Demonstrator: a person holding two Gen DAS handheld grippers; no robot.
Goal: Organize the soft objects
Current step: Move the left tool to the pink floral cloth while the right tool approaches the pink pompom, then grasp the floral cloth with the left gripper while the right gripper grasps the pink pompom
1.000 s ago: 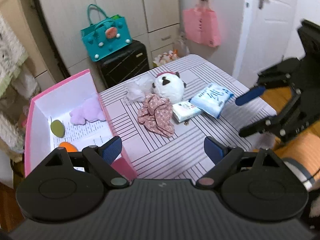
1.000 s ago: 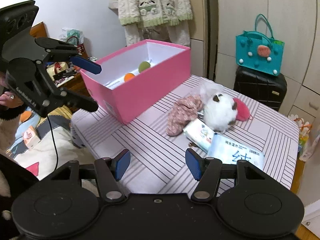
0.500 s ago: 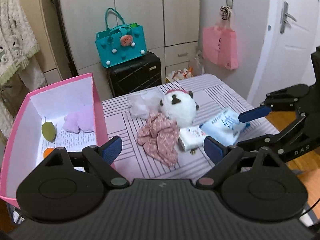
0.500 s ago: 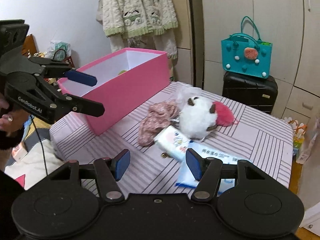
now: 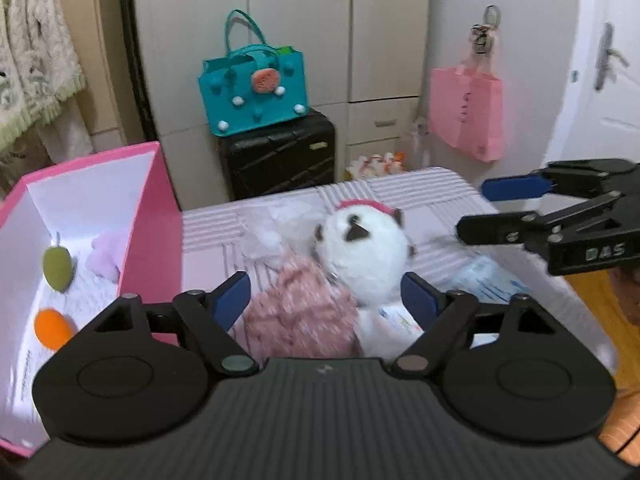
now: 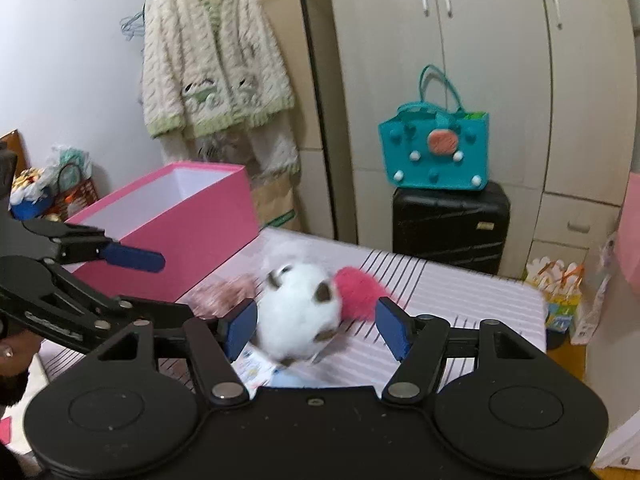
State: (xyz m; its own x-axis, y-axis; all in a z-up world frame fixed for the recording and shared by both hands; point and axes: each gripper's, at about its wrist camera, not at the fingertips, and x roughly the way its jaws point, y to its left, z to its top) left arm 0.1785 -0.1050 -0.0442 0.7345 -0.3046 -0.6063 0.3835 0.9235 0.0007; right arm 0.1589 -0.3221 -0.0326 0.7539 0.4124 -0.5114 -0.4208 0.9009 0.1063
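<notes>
Both grippers have come closer to the white plush toy [image 5: 362, 256]. The left gripper [image 5: 326, 300] jaws are closing, the right gripper [image 6: 316, 326] jaws opening; neither squeezes anything.

The left gripper [image 5: 326, 300] points forward and downward, its two blue-padded fingers [image 5: 232, 298] spread apart and closing at this moment, with nothing pressed between the pads. In the right wrist view it shows again at the left edge, reaching in toward the middle with one finger above the other. The right gripper [image 6: 316, 328] also tilts forward and down, its jaws apart and opening, the blue pads [image 6: 394, 328] clear of any grip. In the left wrist view it enters from the right side, fingers stacked one over the other and aimed left. Part of a hand [image 6: 14, 354] shows at the near left edge behind the left gripper
</notes>
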